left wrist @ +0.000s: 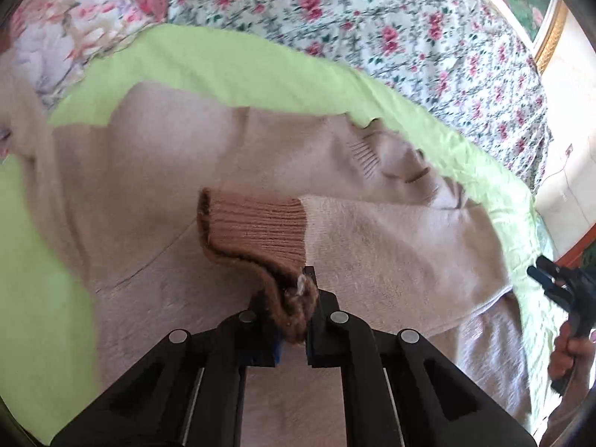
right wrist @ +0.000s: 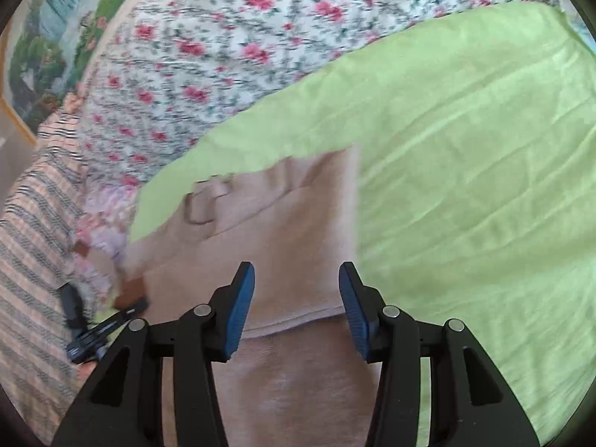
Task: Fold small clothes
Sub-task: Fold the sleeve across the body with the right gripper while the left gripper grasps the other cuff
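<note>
A small beige knitted sweater (left wrist: 156, 186) lies spread on a light green cloth (left wrist: 238, 63). My left gripper (left wrist: 294, 313) is shut on the brown ribbed cuff (left wrist: 257, 229) of one sleeve and holds it over the sweater's body. The right gripper shows at the right edge of the left wrist view (left wrist: 558, 279), held in a hand. In the right wrist view my right gripper (right wrist: 296, 309) is open and empty, its blue pads (right wrist: 238, 313) hovering above the sweater's edge (right wrist: 283, 231). The left gripper and brown cuff show at the lower left (right wrist: 126, 298).
A floral bedspread (left wrist: 391, 11) covers the bed beyond the green cloth (right wrist: 465, 156). A striped blanket (right wrist: 33, 231) lies at the left of the right wrist view. A framed picture (right wrist: 48, 48) hangs on the wall behind.
</note>
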Available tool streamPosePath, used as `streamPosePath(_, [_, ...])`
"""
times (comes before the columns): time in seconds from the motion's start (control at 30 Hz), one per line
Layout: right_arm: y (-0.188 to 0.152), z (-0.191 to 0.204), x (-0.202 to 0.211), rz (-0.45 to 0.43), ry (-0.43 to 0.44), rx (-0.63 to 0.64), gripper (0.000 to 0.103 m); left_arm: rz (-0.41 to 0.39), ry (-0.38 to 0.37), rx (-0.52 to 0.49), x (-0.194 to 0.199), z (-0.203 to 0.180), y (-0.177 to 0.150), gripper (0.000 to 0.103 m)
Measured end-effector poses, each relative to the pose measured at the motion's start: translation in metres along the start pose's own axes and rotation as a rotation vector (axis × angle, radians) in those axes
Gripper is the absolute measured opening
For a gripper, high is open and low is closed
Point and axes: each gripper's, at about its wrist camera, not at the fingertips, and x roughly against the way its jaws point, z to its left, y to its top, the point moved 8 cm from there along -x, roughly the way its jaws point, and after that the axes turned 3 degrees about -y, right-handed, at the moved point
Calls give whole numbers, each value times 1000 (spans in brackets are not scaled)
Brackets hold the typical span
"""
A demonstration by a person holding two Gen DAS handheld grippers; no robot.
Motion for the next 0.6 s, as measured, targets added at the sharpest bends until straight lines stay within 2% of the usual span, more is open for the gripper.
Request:
streamPosePath(0.13, [11, -2, -37, 62, -21, 32, 49, 33, -26, 25, -2, 6, -10, 8])
streamPosePath(0.2, [7, 0, -64, 126, -43, 67, 54, 39, -16, 11, -3, 3, -12, 11])
streamPosePath(0.27, [0, 3, -85, 183, -70, 99, 53, 47, -17, -7, -6, -3, -13, 11])
streamPosePath(0.3, [0, 2, -85, 179, -75, 120, 19, 48, -16, -16, -6, -6, -14, 10])
streamPosePath(0.33, [4, -1, -81, 169, -70, 114, 9, 46, -15, -26, -6, -10, -13, 10])
streamPosePath(0.4, [20, -16, -61, 112, -54, 62, 8, 32, -39, -46, -2, -21, -10, 9])
streamPosePath(0.47, [22, -31, -57, 107, -84, 61, 8, 25, -70, -58, -3, -31, -9, 10])
streamPosePath(0.6, [11, -42, -65, 138, -135, 88, 8, 73, -26, -55, -24, -28, -17, 11])
